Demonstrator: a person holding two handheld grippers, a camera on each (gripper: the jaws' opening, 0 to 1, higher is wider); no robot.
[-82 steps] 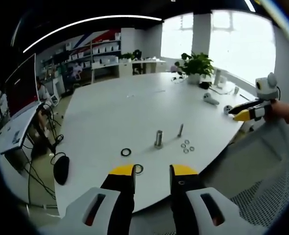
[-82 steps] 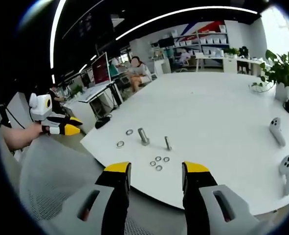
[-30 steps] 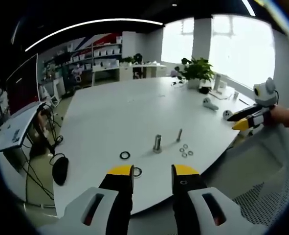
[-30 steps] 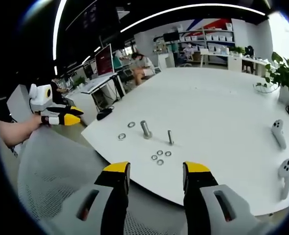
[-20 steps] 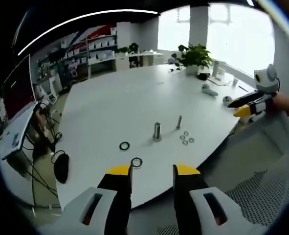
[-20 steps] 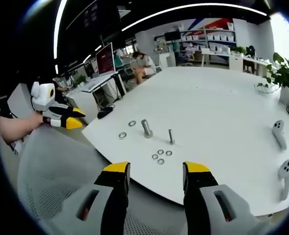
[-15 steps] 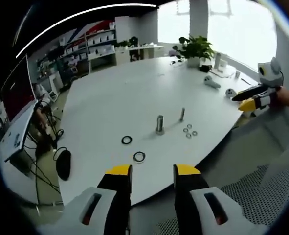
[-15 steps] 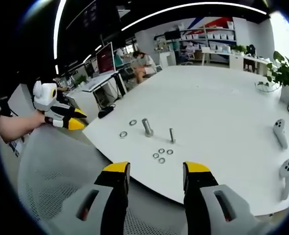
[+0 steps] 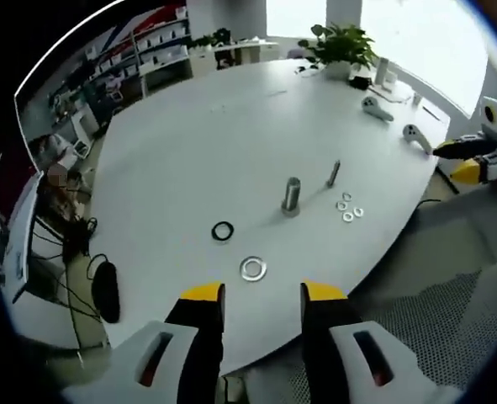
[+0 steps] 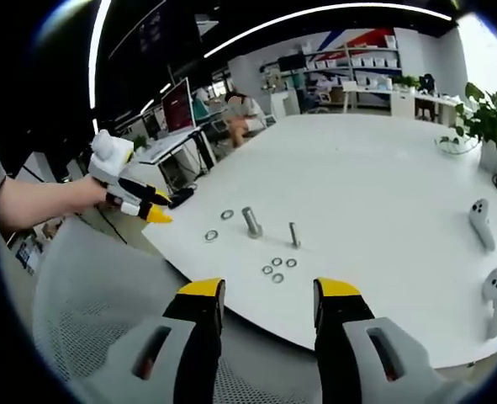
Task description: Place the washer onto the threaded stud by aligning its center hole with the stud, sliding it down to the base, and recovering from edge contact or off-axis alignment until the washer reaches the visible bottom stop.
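1. Washer (image 9: 253, 268) lies flat on the white table (image 9: 198, 143), just ahead of the left gripper (image 9: 262, 294) and about centred on the gap between its jaws; to my eye it is lined up there as the next thing to be picked.
2. White table carries all the parts near its front edge, within reach of both hands. Two white hand controllers (image 10: 481, 224) lie well off to the right of the right gripper's jaws, out of the working patch.
3. Left gripper has its yellow-tipped jaws apart and empty, hanging above the table edge and pointing down at the washer, not touching it.
4. Right gripper (image 10: 262, 290) also has its jaws apart and empty, held off the table edge, with the parts well ahead of it; it looks to be waiting.
5. Thick stud (image 9: 292, 194) stands upright beyond the washer, a little right of the left jaws' line. Its shank is bare, so nothing is threaded on yet.
6. Thin bolt (image 9: 334, 172) stands further right, apart from the stud.
7. Black ring (image 9: 223, 231) lies flat, left of the stud and beyond the washer.
8. Three small washers (image 9: 348, 209) lie clustered to the right of the stud, near the thin bolt.
9. No brand, label or writing is legible on any part.
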